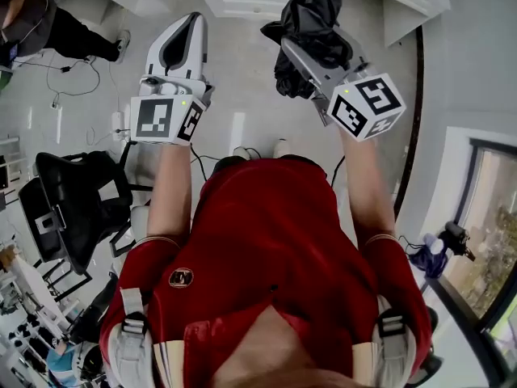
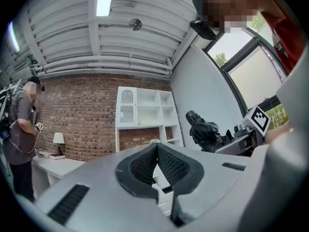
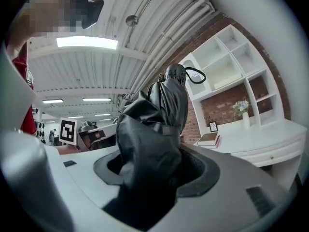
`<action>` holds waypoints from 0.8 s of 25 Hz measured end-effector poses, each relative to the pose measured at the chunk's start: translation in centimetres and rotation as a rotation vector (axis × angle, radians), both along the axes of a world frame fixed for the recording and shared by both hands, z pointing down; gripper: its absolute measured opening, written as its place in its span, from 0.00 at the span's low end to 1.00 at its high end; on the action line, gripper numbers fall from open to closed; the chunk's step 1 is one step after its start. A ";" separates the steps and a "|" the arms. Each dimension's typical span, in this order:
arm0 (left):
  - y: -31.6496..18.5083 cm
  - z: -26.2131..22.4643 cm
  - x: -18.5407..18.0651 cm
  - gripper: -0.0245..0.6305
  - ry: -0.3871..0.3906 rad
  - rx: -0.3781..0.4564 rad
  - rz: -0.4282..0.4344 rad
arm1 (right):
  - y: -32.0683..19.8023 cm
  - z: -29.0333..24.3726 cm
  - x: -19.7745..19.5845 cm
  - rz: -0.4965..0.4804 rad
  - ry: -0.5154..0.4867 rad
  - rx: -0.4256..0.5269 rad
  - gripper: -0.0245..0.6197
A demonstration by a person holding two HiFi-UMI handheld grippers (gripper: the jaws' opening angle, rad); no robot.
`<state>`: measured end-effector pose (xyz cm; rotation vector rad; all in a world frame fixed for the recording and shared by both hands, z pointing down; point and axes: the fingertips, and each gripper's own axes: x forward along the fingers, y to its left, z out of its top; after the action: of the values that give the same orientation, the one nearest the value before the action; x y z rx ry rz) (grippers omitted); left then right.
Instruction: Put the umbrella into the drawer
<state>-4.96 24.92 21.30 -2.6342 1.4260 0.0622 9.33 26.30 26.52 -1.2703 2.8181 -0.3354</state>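
Observation:
A black folded umbrella [image 1: 311,18] sticks out ahead of my right gripper [image 1: 317,51], whose jaws are shut on its bunched fabric. In the right gripper view the umbrella [image 3: 161,115] fills the gap between the pads and rises out past them, its strap loop at the top. My left gripper [image 1: 187,27] is held up beside it on the left, shut and empty; its ribbed pads [image 2: 166,163] meet at the tips. From the left gripper view the umbrella [image 2: 205,132] shows at the right. A white desk with a drawer front [image 3: 270,151] stands ahead on the right.
White shelving [image 2: 145,112] stands against a brick wall. On the desk are books [image 3: 210,139] and a vase of flowers [image 3: 242,111]. A person [image 2: 19,129] stands far left by a lamp [image 2: 58,139]. A black chair [image 1: 73,200] is at my left.

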 end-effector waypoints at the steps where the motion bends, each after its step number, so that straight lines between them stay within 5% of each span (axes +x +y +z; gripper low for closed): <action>1: -0.1 0.0 0.9 0.05 -0.006 -0.001 -0.001 | 0.0 0.1 1.1 0.000 -0.005 -0.001 0.45; 10: -1.3 0.9 4.6 0.05 -0.044 -0.023 -0.020 | -2.0 1.0 6.2 0.011 -0.027 -0.022 0.45; 20: -9.9 2.5 2.0 0.05 0.000 -0.033 -0.001 | -9.3 2.2 4.2 0.032 0.036 -0.049 0.45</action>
<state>-2.91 14.97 23.76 -2.6597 1.4406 0.0393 13.55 17.04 28.69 -1.3431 2.8328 -0.3868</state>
